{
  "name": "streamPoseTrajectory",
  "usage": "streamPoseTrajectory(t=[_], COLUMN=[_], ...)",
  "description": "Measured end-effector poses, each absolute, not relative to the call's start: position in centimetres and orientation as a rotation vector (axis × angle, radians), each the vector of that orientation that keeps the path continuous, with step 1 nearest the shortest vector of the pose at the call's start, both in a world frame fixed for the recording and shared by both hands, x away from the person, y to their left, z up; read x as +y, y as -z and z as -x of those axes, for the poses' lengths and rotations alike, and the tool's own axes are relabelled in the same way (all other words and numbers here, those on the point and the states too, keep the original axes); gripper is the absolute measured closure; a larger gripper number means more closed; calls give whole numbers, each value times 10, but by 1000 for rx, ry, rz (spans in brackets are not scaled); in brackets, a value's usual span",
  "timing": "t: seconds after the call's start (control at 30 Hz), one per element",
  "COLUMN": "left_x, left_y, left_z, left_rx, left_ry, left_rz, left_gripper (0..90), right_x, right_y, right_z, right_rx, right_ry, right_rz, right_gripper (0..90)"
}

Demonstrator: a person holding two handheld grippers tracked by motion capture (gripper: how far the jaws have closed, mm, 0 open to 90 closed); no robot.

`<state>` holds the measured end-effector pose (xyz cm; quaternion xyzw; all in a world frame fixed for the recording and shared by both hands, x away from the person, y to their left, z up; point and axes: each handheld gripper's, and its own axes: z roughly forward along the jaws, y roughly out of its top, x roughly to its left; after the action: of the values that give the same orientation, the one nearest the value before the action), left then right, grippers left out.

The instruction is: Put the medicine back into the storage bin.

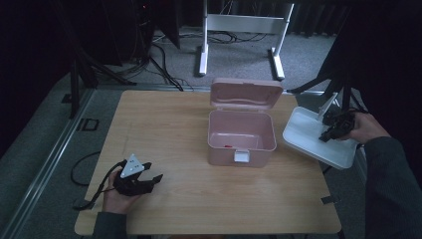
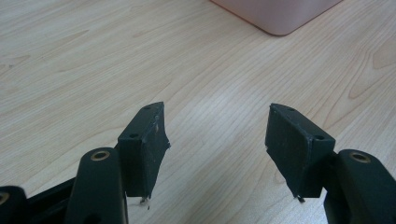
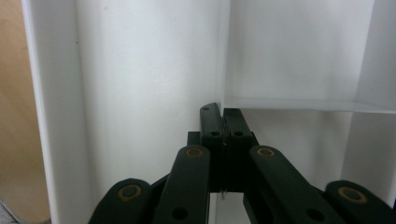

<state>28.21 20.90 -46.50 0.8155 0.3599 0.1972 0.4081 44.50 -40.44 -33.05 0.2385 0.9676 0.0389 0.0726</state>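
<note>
While my right tool (image 1: 334, 125) pinched a wall of the white tray (image 1: 303, 130), tilted off the counter's (image 1: 169, 124) right edge, its jaws pressed together, my left tool (image 1: 149, 178) rested near the front left corner, jaws wide apart and empty. The pink box (image 1: 241, 144) stood open between them.

- A pink box (image 1: 241, 137) stands open mid-table, its lid (image 1: 246, 93) tipped back.
- The right gripper (image 1: 332, 127) holds a white tray (image 1: 311, 140), tilted, at the table's (image 1: 164, 119) right edge.
- The left gripper (image 1: 142, 178) rests near the front left corner, jaws apart.
</note>
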Motion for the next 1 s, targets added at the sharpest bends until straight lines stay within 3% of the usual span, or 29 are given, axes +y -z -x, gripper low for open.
streamPoseTrajectory(t=[0.5, 1.0], left_x=[208, 208], left_y=[465, 464], left_z=[-282, -282], left_rx=[905, 898], left_ry=[-495, -498], left_rz=[-2058, -2054], left_gripper=[383, 383], right_x=[-366, -297], right_y=[289, 293], right_z=[-421, -428], right_rx=[2965, 3021], right_ry=[-254, -267], right_rz=[-460, -259], right_gripper=[897, 898])
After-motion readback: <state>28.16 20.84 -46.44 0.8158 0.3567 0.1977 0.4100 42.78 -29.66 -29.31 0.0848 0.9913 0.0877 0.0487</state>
